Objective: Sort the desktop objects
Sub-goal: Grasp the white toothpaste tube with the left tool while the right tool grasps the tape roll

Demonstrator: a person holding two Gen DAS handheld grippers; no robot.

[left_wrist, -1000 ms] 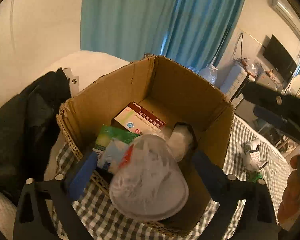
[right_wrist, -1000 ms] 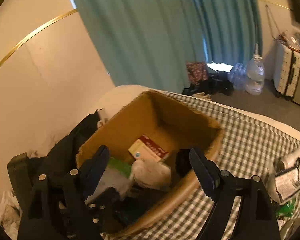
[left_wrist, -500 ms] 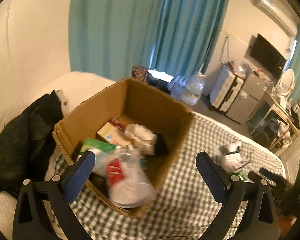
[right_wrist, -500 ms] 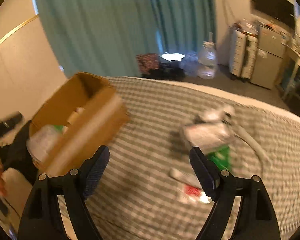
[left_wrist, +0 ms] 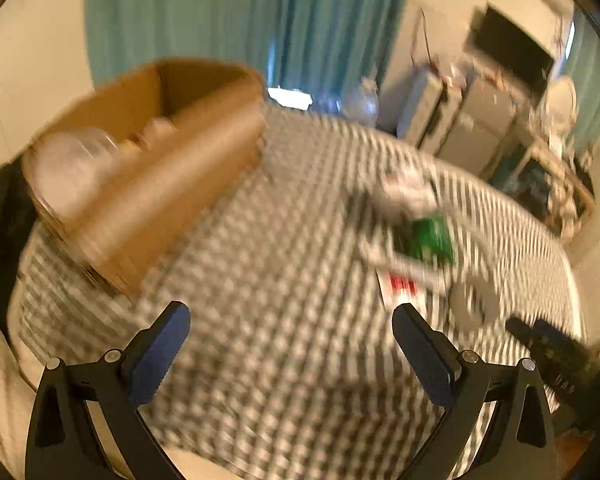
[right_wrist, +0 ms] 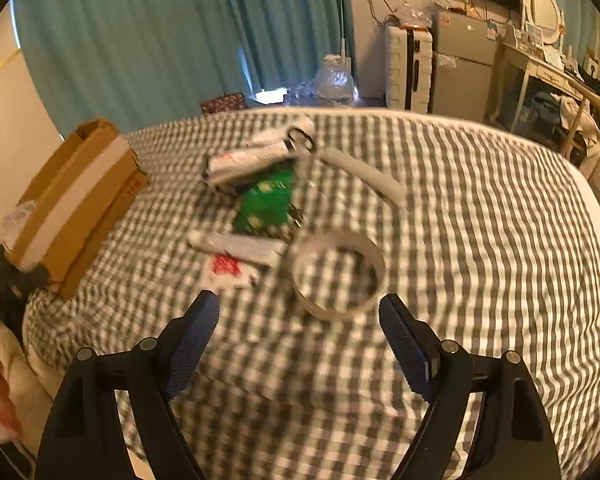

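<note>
Tape roll (right_wrist: 337, 274) lies just ahead of the right gripper (right_wrist: 299, 342); both grippers' jaws stand open, holding nothing. Lower 1 jaw inside the ring, then close.

L gripper (left_wrist: 291, 336): jaws spread wide, nothing btwn them. Blue-padded fingers (left_wrist: 162, 350) rise from lower left & lower right of its frame, black bracket arms below, pointing steeply down.

R gripper (right_wrist: 299, 330): also wide apart, nothing gripped. Its fingers (right_wrist: 406, 344) enter from bottom corners, tips approx mid-height of frame, tilted down.

R gripper's dark tip shows at lower right edge of L view, blurred. No hand or sleeve seen.
</note>
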